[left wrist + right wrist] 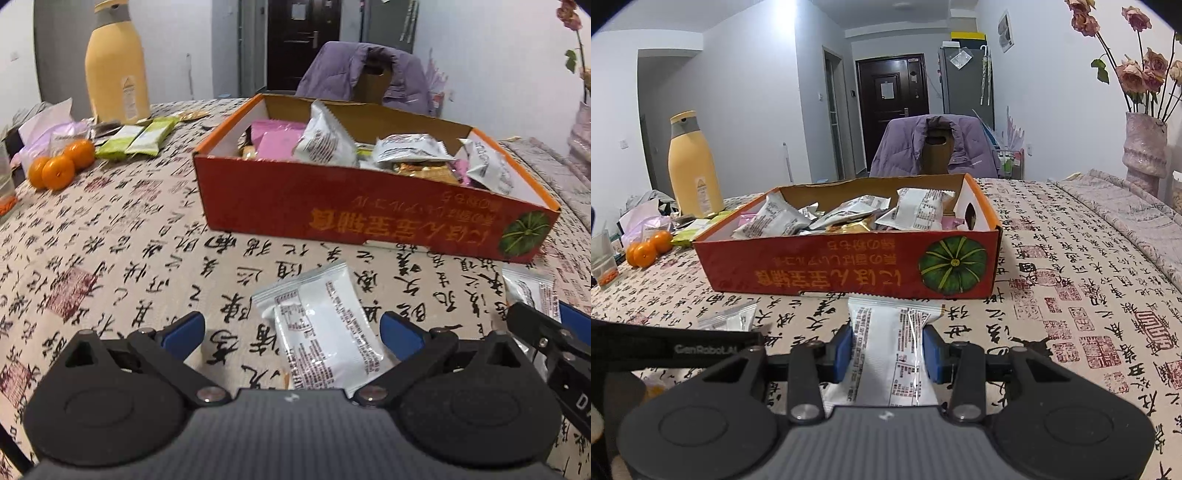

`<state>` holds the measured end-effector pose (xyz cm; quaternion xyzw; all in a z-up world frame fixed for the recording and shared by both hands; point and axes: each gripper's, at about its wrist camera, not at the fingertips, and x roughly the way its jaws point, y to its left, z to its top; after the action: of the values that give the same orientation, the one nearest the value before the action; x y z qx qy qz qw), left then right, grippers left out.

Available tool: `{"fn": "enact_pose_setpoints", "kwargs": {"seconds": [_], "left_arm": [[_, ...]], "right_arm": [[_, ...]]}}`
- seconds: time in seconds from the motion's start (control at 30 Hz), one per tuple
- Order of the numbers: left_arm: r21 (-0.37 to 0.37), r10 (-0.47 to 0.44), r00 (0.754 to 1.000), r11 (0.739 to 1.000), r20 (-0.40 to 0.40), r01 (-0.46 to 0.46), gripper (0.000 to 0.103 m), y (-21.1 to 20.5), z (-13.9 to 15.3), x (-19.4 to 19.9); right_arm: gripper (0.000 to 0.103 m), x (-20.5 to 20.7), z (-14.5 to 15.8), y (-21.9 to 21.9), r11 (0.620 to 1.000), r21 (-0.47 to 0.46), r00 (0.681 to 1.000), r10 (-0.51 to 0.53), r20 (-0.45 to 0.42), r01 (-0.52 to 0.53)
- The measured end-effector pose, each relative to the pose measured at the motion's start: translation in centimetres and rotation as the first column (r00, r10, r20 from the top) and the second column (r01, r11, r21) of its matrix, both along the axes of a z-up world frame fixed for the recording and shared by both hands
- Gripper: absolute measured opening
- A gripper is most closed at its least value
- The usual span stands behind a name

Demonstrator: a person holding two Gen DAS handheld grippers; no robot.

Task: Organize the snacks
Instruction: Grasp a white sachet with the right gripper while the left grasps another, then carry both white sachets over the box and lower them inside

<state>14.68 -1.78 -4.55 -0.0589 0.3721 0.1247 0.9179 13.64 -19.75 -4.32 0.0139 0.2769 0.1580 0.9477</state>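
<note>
While pinched, packet between tool pads

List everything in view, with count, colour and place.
box: one, red-orange, mid-table, full of packets
loose packets: two, white, before the box; one lies between the left fingers, one is clamped by the right
green packets: two, beside the bottle
oranges: three, far left
bottle: one, yellow, far left
vase: one, pink, far right
jacket: purple, on chair
left gripper: open
right gripper: shut
</note>
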Motion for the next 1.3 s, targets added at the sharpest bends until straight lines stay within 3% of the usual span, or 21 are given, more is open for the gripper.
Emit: {"fn": "enact_pose_setpoints", "kwargs": {"seconds": [0.2, 0.3, 0.4, 0.47, 0.93, 1.3], "left_arm": [[-0.001, -0.004, 1.0, 1.0, 0.004, 0.004, 0.095, 0.2, -0.4, -0.5], [-0.006, -0.03, 0.999, 1.0, 0.024, 0.03, 0.078, 0.1, -0.2, -0.8], [0.0, -0.064, 0.997, 0.998, 0.037, 0.064, 0.054, 0.0, 0.0, -1.0], [-0.005, -0.082, 0.996, 0.997, 0.043, 0.083, 0.049, 0.0, 0.0, -1.1], [-0.012, -0.115, 0.991, 0.993, 0.072, 0.117, 0.044, 0.4, 0.5, -1.5], [0.022, -0.133, 0.971, 0.991, 0.2, 0.131, 0.044, 1.0, 4.4, -1.1]], "right_arm": [[0.039, -0.1, -0.2, 0.0, 1.0, 0.006, 1.0, 0.008, -0.002, -0.008], [0.04, -0.2, -0.3, 0.2, 1.0, 0.011, 1.0, 0.014, -0.004, -0.014], [0.04, -0.3, -0.3, 0.4, 1.0, 0.009, 1.0, 0.02, -0.004, -0.02], [0.04, -0.4, -0.4, 0.5, 1.0, 0.008, 1.0, 0.022, -0.004, -0.022], [0.04, -0.3, -0.3, 0.9, 1.0, 0.003, 1.0, 0.027, 0.0, -0.027], [0.04, 0.9, 2.1, 1.2, 1.0, -0.003, 0.997, 0.021, 0.074, -0.021]]}}
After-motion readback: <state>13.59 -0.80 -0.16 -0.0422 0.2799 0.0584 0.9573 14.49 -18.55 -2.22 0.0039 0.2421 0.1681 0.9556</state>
